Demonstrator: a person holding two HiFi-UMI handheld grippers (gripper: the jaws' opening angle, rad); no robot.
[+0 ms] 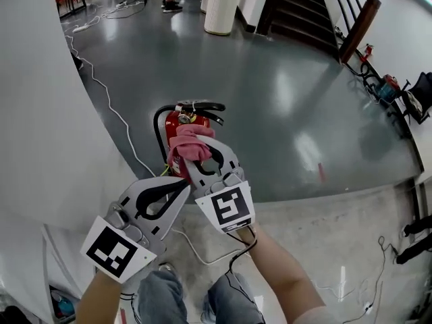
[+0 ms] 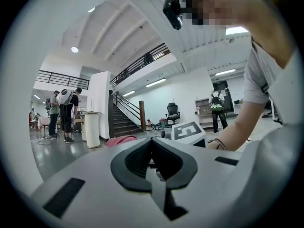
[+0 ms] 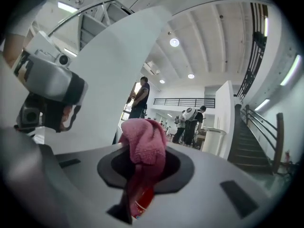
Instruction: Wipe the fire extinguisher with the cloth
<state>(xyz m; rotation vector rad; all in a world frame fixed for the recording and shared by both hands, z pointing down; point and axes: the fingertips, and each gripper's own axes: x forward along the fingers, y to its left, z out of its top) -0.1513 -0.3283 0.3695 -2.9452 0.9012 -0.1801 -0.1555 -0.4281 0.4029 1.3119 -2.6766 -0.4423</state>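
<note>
I am holding my right tongs (image 1: pixel 204 155) clenched on the pink cloth (image 1: pixel 187 142), and the cloth is bunching up out of the tips and hanging down between them, as the right gripper view is showing (image 3: pixel 145 137). The cloth is lying against the top of the red fire extinguisher (image 1: pixel 177 121), just under its black handle (image 1: pixel 202 106). The extinguisher is standing upright on the grey shiny floor (image 1: pixel 270 79), close to the white curved wall (image 1: pixel 40 113) at my left. In the right gripper view a small part of its red body (image 3: pixel 142 201) is showing below the cloth, through the gap of the tongs. My left tongs (image 1: pixel 183 183) are clenched with nothing in them; their tips are meeting in the left gripper view (image 2: pixel 151 141). They are pointing toward the right tongs, just beside them and a little lower in the head view. A thin white cable (image 1: pixel 111 106) is running over the floor along the wall and passing near the extinguisher. Farther away a white column (image 1: pixel 223 5) is standing beside a dark staircase (image 1: pixel 297 12).
</note>
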